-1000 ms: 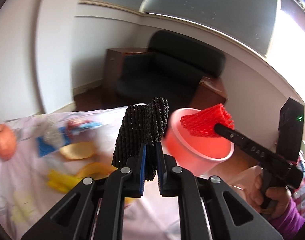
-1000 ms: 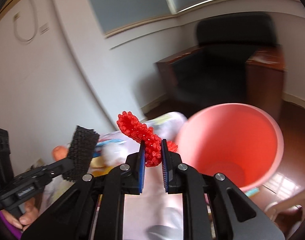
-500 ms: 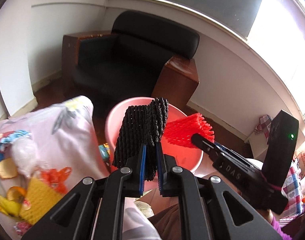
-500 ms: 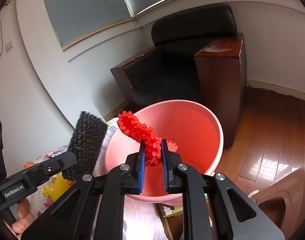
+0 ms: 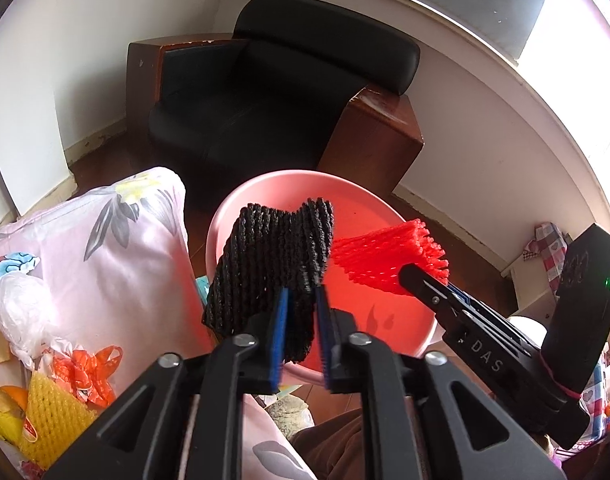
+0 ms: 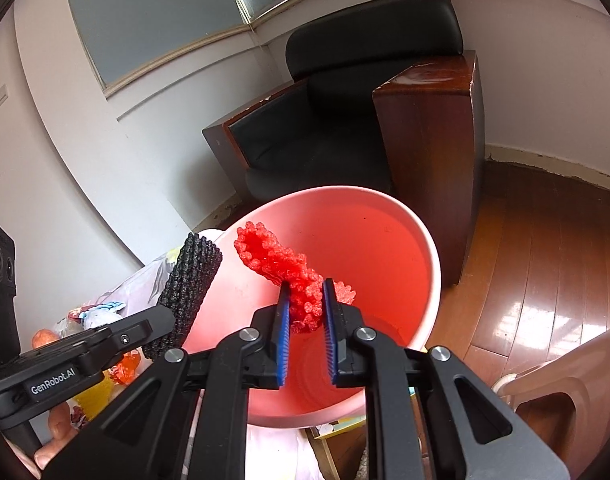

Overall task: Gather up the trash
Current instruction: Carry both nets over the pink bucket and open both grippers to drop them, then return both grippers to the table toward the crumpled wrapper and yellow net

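**Q:** What has moved since the earlier frame?

**A:** Both my tongs have swung off the cloth-covered table and now hang over the pink bucket [image 5: 225, 216]; the pads have also parted slightly.

**Q:** Left wrist view?

**A:** My left gripper [image 5: 301, 336] holds the black foam net [image 5: 269, 264], its pads narrow but loosening on the net's lower end. The net's long axis runs up and away from the fingers, directly above the bucket's near rim. The right gripper [image 5: 409, 272] enters from the right, carrying the red foam net [image 5: 385, 256] over the bucket's middle. Remaining trash lies at the table's [image 5: 137, 264] left edge.

**Q:** Right wrist view?

**A:** My right gripper [image 6: 305, 312] pinches the red foam net [image 6: 281, 264], pads narrow, over the bucket [image 6: 429, 264] mouth. The bucket lies straight below both nets; the right is more central, so I judge that release is next.
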### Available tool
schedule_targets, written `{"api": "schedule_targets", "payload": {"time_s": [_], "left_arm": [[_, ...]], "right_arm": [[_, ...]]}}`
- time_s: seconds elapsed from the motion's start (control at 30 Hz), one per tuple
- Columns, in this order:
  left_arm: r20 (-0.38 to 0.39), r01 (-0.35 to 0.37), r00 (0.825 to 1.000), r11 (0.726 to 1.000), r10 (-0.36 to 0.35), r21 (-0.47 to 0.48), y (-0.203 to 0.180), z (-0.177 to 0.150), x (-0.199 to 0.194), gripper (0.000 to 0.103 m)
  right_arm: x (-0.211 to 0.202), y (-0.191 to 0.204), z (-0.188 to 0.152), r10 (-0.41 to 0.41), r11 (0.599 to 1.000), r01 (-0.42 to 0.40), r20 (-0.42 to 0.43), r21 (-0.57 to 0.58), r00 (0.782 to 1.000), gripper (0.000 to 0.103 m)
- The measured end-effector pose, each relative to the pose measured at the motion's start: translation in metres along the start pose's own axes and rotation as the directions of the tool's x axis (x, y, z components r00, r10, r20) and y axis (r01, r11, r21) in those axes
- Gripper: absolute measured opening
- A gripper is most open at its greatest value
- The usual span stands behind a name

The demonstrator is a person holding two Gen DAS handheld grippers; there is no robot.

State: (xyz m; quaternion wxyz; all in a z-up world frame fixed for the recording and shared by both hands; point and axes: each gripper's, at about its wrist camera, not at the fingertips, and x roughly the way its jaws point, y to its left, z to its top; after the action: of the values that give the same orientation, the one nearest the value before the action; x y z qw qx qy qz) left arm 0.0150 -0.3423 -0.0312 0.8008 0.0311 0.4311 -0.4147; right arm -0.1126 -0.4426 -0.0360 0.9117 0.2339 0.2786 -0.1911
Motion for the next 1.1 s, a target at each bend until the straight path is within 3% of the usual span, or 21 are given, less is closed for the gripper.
{"api": "schedule_targets", "payload": {"time_s": [0.07,0.37,0.6,0.87,1.1], "left_arm": [[0.008,-0.005,1.000,1.000,0.005,0.001,-0.001,-0.001,-0.006,0.037],[0.075,0.013,0.997,1.000,-0.012,-0.006,0.006,0.004,-0.034,0.050],[0.147,-0.005,0.989,1.000,0.005,-0.001,0.013,0.002,-0.072,0.051],[0.220,-0.121,0.969,0.992,0.112,0.030,0.029,-0.024,-0.127,0.051],[0.287,-0.267,0.920,0.963,0.265,-0.033,0.082,-0.055,-0.193,0.051]], "right_arm": [[-0.001,-0.002,0.001,0.008,1.000,-0.008,0.006,0.011,1.000,0.037],[-0.011,-0.003,0.003,0.003,1.000,-0.003,0.033,0.007,0.999,0.052],[-0.026,0.012,0.001,0.011,0.999,-0.010,0.051,-0.033,0.999,0.052],[-0.052,0.052,-0.013,0.081,0.991,-0.071,0.077,-0.115,0.994,0.052],[-0.061,0.091,-0.032,0.183,0.969,-0.173,0.039,-0.177,0.982,0.052]]}}
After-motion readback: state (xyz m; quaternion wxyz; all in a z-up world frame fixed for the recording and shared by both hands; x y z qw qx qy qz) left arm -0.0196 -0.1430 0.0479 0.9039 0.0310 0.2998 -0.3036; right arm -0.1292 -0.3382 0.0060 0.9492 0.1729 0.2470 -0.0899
